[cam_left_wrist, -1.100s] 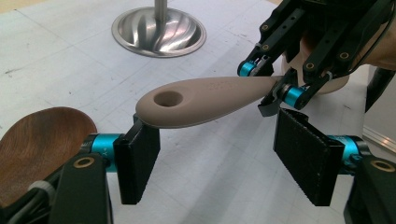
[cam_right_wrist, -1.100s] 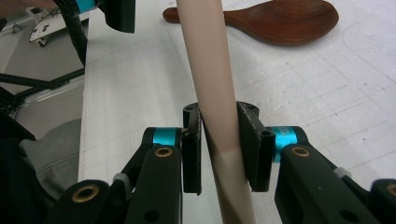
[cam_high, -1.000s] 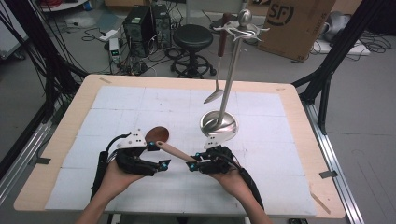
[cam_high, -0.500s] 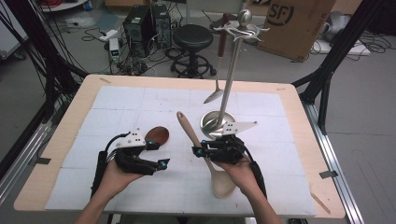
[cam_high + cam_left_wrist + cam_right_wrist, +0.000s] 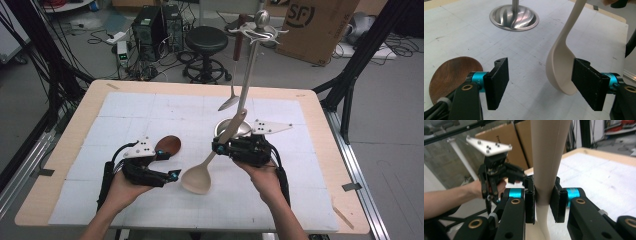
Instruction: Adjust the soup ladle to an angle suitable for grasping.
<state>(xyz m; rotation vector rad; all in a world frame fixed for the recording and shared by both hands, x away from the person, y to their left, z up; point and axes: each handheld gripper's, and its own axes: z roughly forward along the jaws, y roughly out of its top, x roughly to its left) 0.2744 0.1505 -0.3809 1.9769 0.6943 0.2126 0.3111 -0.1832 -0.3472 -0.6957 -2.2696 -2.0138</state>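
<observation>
Holding the cream spoon (image 5: 200,176) by its handle, our right claw (image 5: 218,148) pinches it above the worktop (image 5: 150,105), bowl hanging low and handle slanting up toward the utensil stand (image 5: 248,75); we judge this grip suits hanging it there. Our left claw (image 5: 167,165) is spread and carries nothing, the brown wooden spoon (image 5: 168,145) lying just beside it. A metal ladle (image 5: 231,95) already hangs from the stand, and its dished base (image 5: 514,17) sits close behind, crowding the approach.
</observation>
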